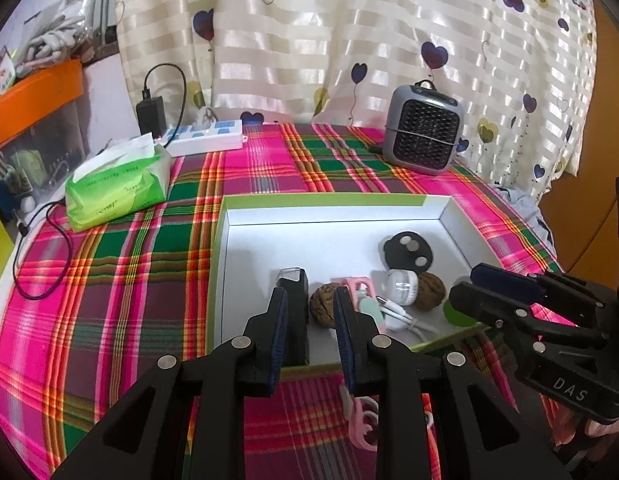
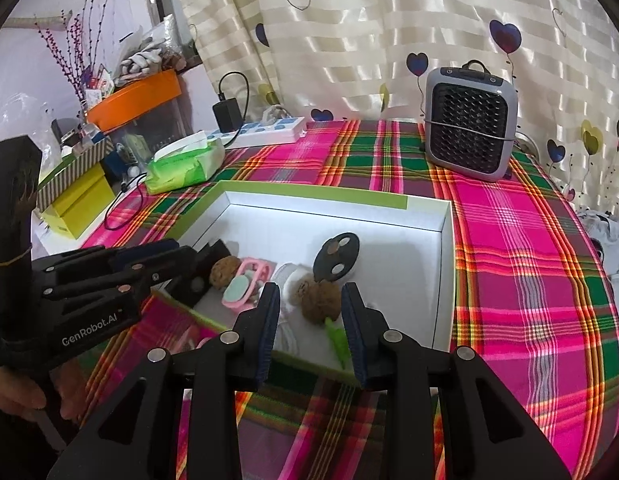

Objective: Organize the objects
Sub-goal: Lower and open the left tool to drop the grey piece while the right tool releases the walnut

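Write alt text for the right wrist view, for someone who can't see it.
The right gripper, jaws open and empty, hovers over a white box holding walnuts and small items on a plaid tablecloth. The left gripper reaches in beside it.

From my seat, the back half of the shallow white cardboard box with green rim (image 2: 309, 192) lies bare, so I could reach in there freely. Its near half is crowded: two brown walnuts (image 2: 319, 302), a black disc with silver buttons (image 2: 336, 257), a pink plastic clip (image 2: 249, 282) and a white coiled cable (image 1: 405, 318) sit close together. The left gripper (image 1: 311, 334) and right gripper (image 2: 311, 330) hang side by side over the near rim (tight between them). Wide plaid cloth (image 2: 529, 260) to the right lies bare; a grey grilled fan heater (image 2: 469, 128) blocks the far corner, a green tissue pack (image 1: 117, 188) the left.
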Demonstrator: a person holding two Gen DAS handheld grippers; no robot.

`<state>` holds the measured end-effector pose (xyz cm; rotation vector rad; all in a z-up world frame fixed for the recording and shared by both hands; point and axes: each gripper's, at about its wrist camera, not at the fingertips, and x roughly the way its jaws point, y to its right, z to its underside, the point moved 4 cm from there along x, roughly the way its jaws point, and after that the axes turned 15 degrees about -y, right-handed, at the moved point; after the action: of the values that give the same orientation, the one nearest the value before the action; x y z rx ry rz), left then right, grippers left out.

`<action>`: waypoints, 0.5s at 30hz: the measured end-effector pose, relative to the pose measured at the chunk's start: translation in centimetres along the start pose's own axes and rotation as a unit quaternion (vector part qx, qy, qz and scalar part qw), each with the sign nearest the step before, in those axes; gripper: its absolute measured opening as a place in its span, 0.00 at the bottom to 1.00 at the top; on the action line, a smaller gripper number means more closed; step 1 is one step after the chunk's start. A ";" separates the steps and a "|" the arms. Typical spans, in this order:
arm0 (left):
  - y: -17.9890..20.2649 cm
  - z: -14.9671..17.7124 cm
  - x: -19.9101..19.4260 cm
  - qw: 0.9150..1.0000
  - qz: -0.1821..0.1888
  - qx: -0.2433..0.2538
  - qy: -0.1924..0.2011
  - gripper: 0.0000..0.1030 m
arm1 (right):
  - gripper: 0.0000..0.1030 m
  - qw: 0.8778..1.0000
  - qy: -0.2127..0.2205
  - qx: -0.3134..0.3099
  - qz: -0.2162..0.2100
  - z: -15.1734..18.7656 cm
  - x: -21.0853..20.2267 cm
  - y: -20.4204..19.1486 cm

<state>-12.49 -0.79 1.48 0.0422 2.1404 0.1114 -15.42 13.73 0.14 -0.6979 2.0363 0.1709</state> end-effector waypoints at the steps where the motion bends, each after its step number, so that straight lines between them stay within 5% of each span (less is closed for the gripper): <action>1: 0.2 0.1 -0.2 1.000 0.001 0.002 0.001 0.21 | 0.32 1.000 0.001 -0.002 -0.001 0.2 -0.2 -0.1; 15: 2.0 2.7 -2.6 1.000 0.006 0.017 0.006 0.21 | 0.34 0.999 0.010 -0.027 -0.016 2.1 -2.1 -2.3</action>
<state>-8.81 1.18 2.37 0.0742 2.1536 0.0816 -11.75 13.49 1.10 -0.7686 2.0448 0.2018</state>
